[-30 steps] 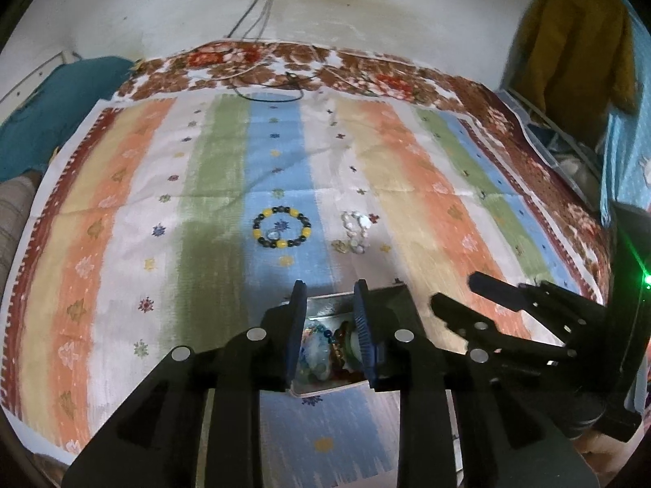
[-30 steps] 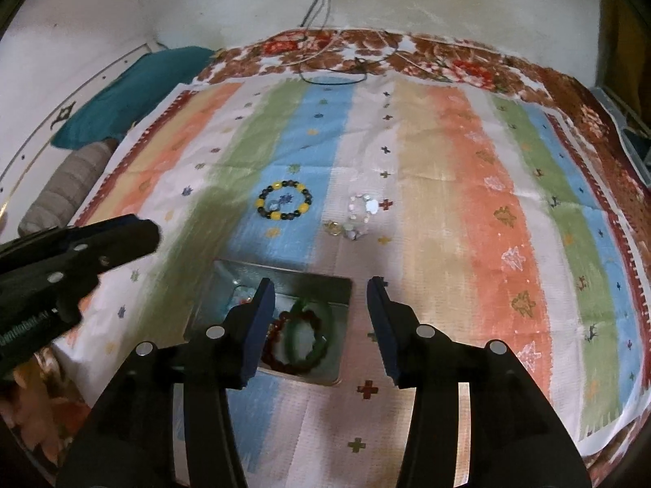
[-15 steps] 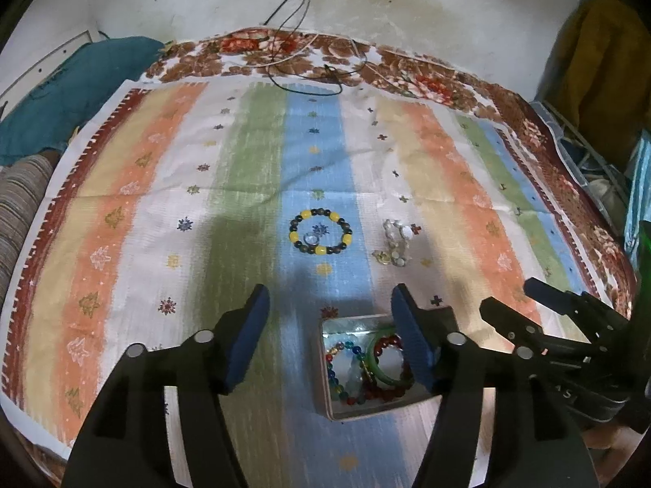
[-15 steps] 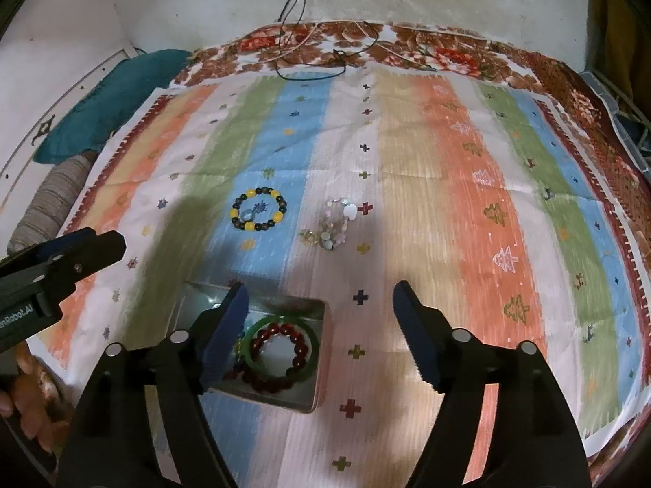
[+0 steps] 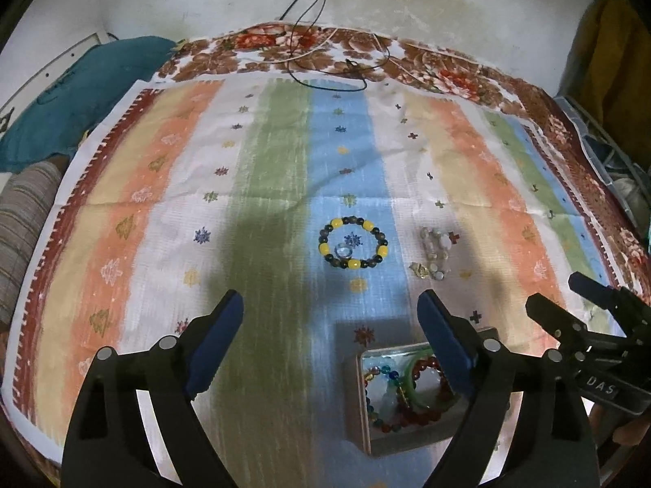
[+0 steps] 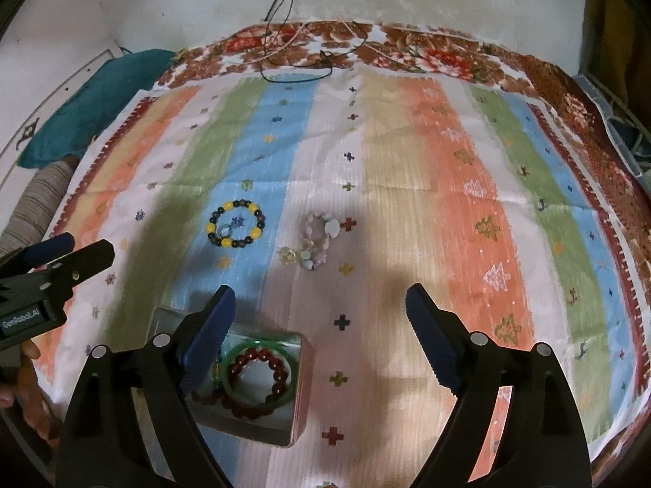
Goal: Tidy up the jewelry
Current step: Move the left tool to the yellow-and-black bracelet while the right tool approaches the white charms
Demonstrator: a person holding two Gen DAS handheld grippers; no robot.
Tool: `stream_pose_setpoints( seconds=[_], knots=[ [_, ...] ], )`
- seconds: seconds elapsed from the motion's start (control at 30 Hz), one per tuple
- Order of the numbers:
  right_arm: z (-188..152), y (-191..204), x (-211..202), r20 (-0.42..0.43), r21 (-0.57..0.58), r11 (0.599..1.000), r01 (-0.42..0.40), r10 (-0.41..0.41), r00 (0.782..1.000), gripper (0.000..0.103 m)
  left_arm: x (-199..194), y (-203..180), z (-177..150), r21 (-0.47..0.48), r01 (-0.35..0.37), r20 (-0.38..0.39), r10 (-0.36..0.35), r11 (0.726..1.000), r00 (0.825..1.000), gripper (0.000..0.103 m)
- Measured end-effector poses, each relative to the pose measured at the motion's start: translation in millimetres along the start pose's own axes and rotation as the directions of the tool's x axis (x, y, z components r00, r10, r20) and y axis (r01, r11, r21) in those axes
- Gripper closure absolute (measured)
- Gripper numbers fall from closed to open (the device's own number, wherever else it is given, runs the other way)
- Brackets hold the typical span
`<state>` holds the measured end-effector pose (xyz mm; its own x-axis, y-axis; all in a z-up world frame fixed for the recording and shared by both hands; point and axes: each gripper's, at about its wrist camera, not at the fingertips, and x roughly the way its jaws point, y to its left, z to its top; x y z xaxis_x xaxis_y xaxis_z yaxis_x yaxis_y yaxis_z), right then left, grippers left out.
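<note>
**A:** On the striped cloth [image 5: 276, 171], two pieces are left loose: the black-and-yellow bead bracelet [image 5: 353, 243] on the blue stripe, and the pale bead cluster [image 5: 435, 253] just to its right. The tin [image 5: 363, 406] sits nearer the cameras and red beads, a green bangle and a multicoloured strand are seen inside it.

**B:** Tongs state?

**A:** Left tongs [image 5: 330, 317] are spread wide and nothing is held; the jaws have just been opening. Same for the right tongs [image 6: 320, 309]: spread, just opened, nothing between them. Both are angled down at the cloth, short of the loose pieces.

**B:** Next pick, probably the bracelet by the left and the cluster by the right. Advice?

**A:** For the bracelet, one arc of the ring should be straddled, one pad inside the loop and one outside. A small clear ring-like item [image 5: 343, 250] is seen inside the loop; contact with it should be avoided or it gets dragged along.

**B:** Cluster?

**A:** Whether it is one strand or several bits cannot be told. It should be pinched at its thickest part and lifted slowly, so a trailing end is noticed. Cloth is soft, so the pads should be closed at bead height and fabric kept out of the grip.
</note>
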<state>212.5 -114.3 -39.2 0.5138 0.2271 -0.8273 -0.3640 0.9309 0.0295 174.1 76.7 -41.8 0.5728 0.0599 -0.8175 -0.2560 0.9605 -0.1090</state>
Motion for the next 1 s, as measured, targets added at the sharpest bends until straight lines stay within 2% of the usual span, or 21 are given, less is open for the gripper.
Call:
stream_pose_setpoints(
  seconds=[0.2, 0.5, 1.0],
  knots=[
    [5, 1, 12, 0.007, -0.014, 0.999, 0.029, -0.029, 1.0, 0.017, 16, 3, 11, -0.028, -0.011, 0.002, 0.011, 1.0, 1.0, 0.015],
    [16, -11, 37, -0.029, 0.05, 0.999, 0.016, -0.015, 0.999, 0.017, 43, 5, 17, -0.021, -0.026, -0.03, 0.026, 0.999, 0.999, 0.013],
    [25, -14, 65, -0.047, 0.043, 0.999, 0.026, -0.024, 0.999, 0.017, 78, 10, 27, -0.026, -0.026, -0.058, 0.025, 0.999, 0.998, 0.013]
  ],
)
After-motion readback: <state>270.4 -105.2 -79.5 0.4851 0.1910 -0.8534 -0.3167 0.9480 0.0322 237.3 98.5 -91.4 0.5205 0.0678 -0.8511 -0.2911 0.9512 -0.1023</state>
